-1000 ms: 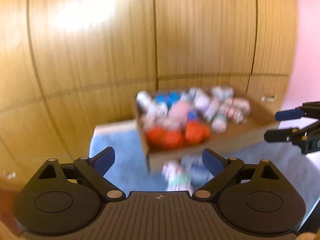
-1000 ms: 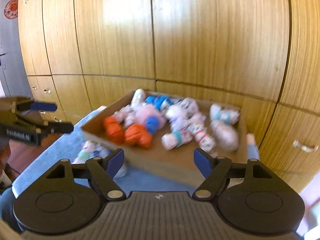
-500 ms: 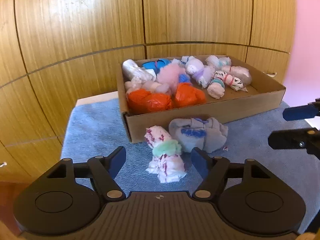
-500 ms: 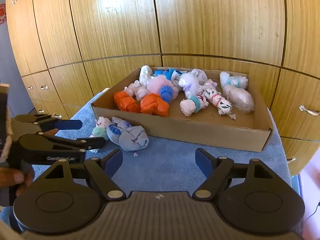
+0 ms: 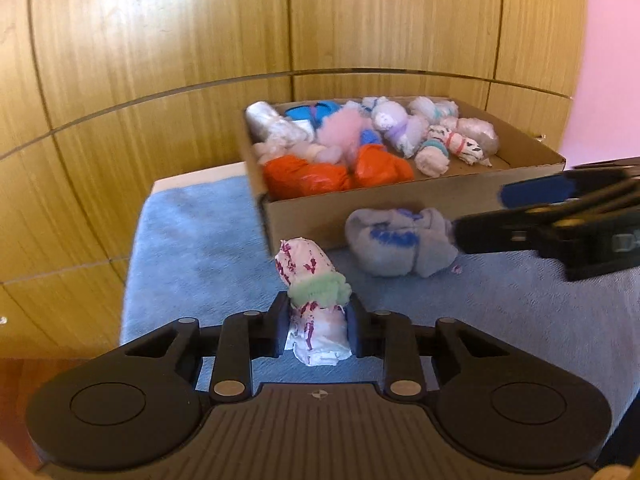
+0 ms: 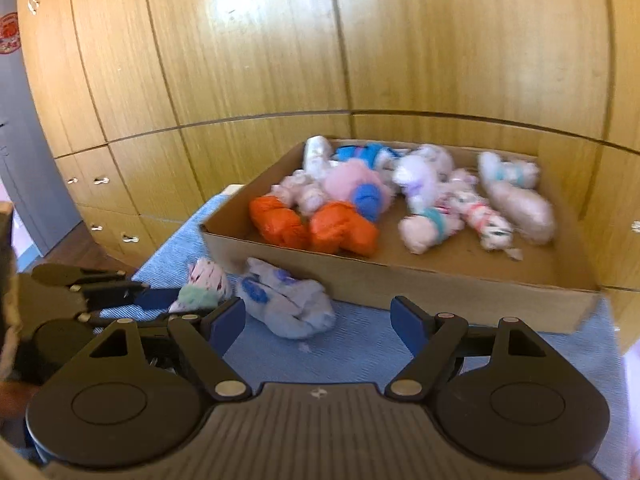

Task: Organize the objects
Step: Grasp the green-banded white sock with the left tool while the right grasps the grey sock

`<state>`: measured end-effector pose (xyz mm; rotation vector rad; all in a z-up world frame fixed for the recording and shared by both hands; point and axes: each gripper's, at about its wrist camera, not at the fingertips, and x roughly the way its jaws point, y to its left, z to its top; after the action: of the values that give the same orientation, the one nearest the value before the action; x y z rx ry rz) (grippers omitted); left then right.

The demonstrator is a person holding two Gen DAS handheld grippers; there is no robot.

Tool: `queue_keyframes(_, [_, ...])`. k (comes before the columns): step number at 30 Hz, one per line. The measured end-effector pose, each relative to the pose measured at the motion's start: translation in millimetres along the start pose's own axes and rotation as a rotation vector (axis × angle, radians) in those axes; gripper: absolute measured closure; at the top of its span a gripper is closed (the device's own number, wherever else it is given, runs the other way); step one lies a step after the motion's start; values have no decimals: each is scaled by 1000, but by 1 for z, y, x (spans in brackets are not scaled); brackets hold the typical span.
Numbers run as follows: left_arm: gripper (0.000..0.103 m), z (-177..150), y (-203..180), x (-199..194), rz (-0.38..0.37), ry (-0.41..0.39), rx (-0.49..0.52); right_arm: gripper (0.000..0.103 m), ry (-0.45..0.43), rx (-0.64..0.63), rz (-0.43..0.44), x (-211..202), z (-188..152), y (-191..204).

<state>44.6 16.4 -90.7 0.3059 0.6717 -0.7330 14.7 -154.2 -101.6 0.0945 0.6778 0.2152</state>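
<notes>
A white sock roll [image 5: 312,280] with red specks and a green band is pinched between the pads of the left gripper [image 5: 318,326] on the blue towel [image 5: 192,240], just in front of the cardboard box [image 5: 440,196]. The right gripper [image 6: 318,320] is held spread wide above the towel, nothing between its fingers. A grey-blue sock bundle [image 6: 286,300] lies against the box's front wall, beside the pinched roll. The box is filled with other rolled socks [image 6: 340,228].
</notes>
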Motion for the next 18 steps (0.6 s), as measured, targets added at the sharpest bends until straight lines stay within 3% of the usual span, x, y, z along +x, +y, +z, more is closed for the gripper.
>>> queue_keyframes(5, [68,-7,14,-12,31,-23,-32,26,28,26,-41,31,1,23])
queue_keyframes(12, [67,-15,25,-10,10,-14,-67,23,25,62,-190,56,-3,43])
queue_keyframes(14, [66,-15,24,-8,10,-17,-68,25,28,70,-208,60,-5,41])
queue_keyframes(18, [63,-15,22,-4,20,-28,-56,40,7,47,-201,49,-11,39])
